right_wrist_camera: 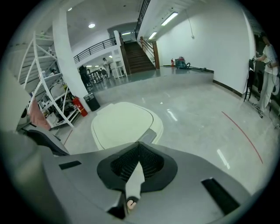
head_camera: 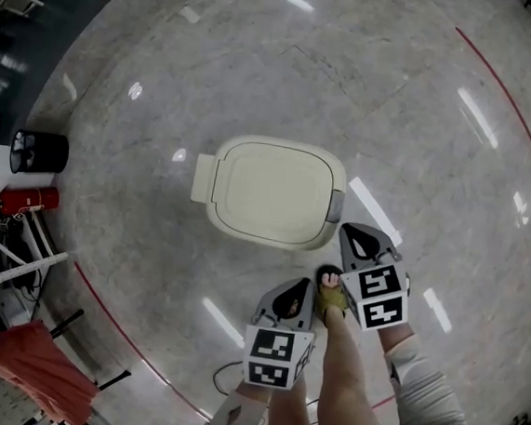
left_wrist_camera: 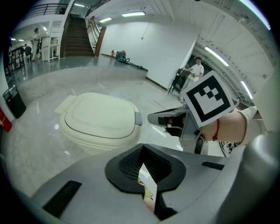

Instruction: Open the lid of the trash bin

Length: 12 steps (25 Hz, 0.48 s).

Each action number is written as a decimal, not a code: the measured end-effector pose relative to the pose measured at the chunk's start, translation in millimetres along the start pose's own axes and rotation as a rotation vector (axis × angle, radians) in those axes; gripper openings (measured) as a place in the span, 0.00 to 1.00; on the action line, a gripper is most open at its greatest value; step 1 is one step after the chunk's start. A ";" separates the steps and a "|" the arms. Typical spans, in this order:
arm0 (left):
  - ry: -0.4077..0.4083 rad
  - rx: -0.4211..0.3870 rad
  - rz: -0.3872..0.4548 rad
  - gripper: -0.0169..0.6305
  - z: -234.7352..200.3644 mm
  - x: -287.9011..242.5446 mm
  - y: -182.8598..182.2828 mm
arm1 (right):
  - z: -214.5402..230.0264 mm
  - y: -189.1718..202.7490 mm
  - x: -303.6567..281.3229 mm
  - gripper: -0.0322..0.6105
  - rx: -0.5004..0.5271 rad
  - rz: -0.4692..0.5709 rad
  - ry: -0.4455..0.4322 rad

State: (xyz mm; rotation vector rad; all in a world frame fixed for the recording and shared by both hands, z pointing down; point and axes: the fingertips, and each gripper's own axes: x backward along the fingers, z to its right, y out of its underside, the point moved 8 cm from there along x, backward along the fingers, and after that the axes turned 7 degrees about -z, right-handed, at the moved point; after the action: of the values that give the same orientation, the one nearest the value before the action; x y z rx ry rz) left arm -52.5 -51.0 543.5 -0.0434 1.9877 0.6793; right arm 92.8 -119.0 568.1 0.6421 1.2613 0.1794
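Cream trash bin (head_camera: 272, 191) is parked on the floor (head_camera: 398, 98) just ahead of the right gripper (head_camera: 348, 230), lid (head_camera: 270, 181) not yet lifted. Left gripper (head_camera: 303, 287) is held further back; both are pinched together, empty. Approach stage, seemingly: grey latch (head_camera: 336, 205) likely needs pressing next.

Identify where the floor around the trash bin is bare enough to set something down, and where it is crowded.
Bare floor lies beyond the trash bin and to its right, up to the red line. Crowded: the left edge, with black bin, fire extinguisher and white rack; and the near side, with left gripper, right gripper and foot.
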 end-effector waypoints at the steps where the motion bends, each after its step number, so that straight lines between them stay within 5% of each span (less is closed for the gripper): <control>1: -0.001 0.000 -0.002 0.03 0.0 -0.5 -0.5 | 1.8 0.5 -2.9 0.05 0.004 -0.006 -0.002; 12: 0.004 0.014 -0.041 0.03 0.0 -10.0 2.8 | 8.5 -3.6 -33.7 0.05 0.049 -0.053 -0.026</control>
State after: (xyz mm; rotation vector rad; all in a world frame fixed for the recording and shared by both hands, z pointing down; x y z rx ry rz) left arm -48.4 -51.1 553.0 -0.0770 1.9903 0.6396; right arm 89.1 -140.5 595.4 0.6501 1.2598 0.0967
